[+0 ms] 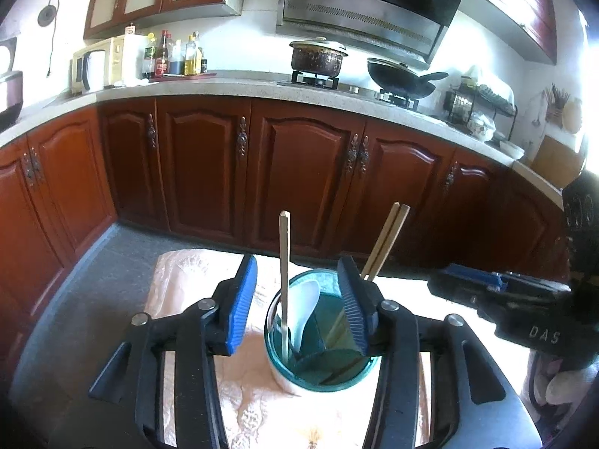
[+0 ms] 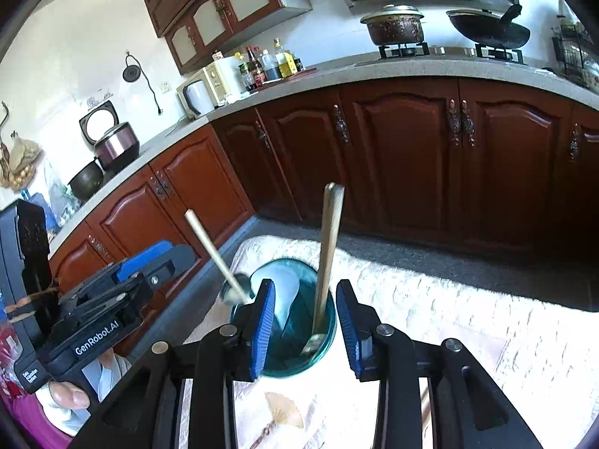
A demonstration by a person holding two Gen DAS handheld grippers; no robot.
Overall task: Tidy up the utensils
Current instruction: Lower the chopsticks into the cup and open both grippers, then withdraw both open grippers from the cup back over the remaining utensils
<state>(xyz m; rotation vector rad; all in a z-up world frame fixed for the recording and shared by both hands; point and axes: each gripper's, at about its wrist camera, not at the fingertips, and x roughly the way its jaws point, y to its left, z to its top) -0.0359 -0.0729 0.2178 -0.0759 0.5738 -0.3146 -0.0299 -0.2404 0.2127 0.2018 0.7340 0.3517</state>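
A teal glass holder (image 1: 322, 355) stands on a pale cloth-covered table (image 1: 239, 404). In it are a white spoon (image 1: 307, 310), one upright chopstick (image 1: 284, 269) and a leaning pair of chopsticks (image 1: 385, 241). My left gripper (image 1: 299, 299) is open, its blue pads either side of the holder's rim, empty. In the right wrist view the holder (image 2: 299, 321) holds the chopstick pair (image 2: 328, 247) and a single chopstick (image 2: 215, 252) leaning left. My right gripper (image 2: 305, 318) is open around the holder, empty.
The right gripper body (image 1: 524, 307) shows at the right of the left view; the left gripper body (image 2: 97, 321) at the left of the right view. Red-brown cabinets (image 1: 299, 172) and a counter with pot (image 1: 318, 58) and wok (image 1: 404, 76) lie beyond the table.
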